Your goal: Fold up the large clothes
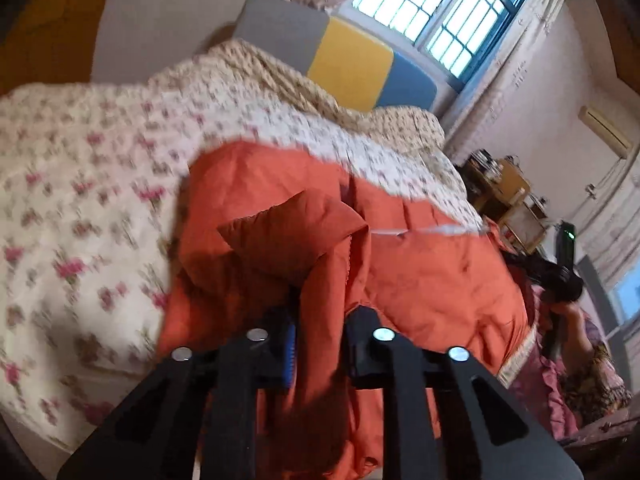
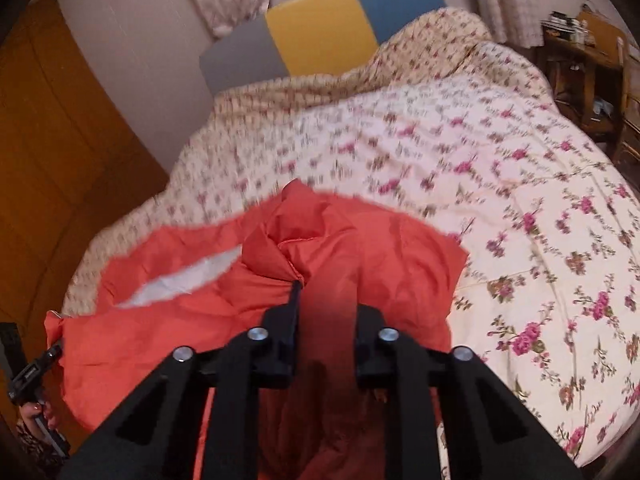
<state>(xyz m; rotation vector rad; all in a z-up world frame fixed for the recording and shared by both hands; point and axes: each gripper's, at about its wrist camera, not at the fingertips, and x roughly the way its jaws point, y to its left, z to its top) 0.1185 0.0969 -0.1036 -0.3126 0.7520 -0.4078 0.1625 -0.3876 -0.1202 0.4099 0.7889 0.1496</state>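
A large orange padded garment with a white lining strip lies on the floral bedspread. My left gripper is shut on a fold of the orange fabric, which bunches between its jaws. In the right wrist view the same garment spreads to the left, and my right gripper is shut on a raised fold of it. The right gripper also shows at the right of the left wrist view, and the left gripper at the left edge of the right wrist view, each held by a hand.
The bed has a grey, yellow and blue headboard under a barred window. An orange wardrobe stands left of the bed. A wooden shelf with small items stands to the right. Bare bedspread lies right of the garment.
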